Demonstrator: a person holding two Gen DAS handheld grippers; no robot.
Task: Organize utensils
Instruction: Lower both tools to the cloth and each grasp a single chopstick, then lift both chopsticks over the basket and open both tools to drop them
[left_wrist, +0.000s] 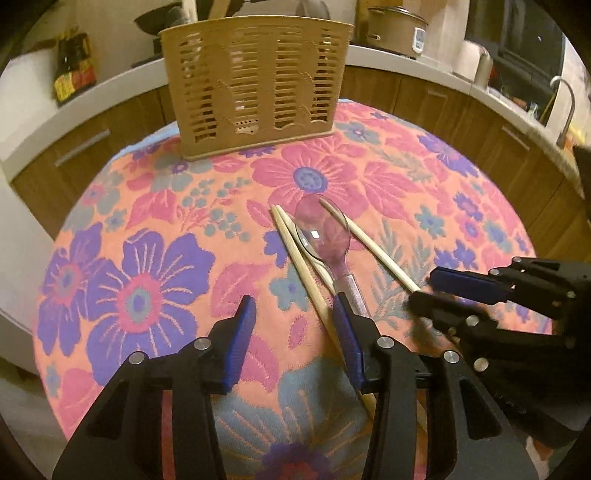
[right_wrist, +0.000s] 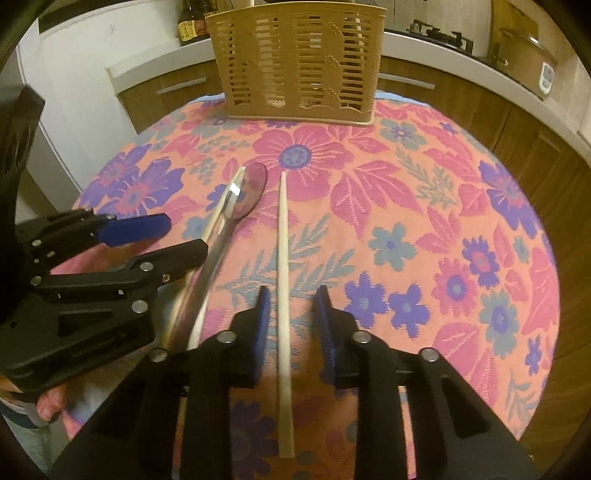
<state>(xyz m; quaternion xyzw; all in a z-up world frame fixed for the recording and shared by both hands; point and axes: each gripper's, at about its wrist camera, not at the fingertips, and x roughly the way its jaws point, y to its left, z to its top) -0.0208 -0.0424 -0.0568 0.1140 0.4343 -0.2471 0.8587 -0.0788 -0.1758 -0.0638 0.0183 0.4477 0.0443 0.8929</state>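
The table carries a floral cloth in pink, orange and purple. At its far edge stands a tan slatted utensil holder, upright, well apart from both grippers.

Near the middle of the cloth lie the loose utensils. A metal spoon rests with its bowl pointing far and its handle running toward the near side. A pair of chopsticks lies just left of the spoon bowl, touching it, and runs under the spoon handle toward the near right. A single chopstick lies apart to the right of the spoon.

Left gripper: jaws stand open, nothing pressed between the blue pads. The pair of chopsticks and the spoon handle pass beside the inner face of its right finger; the rest of the gap holds only cloth.

Right gripper: jaws stand apart with the single chopstick lying lengthwise between them. It runs close along the left pad; a clear gap shows between it and the right pad. No grip is visible.

In the right wrist view a person's fingers show at the near left, under the left gripper's body.
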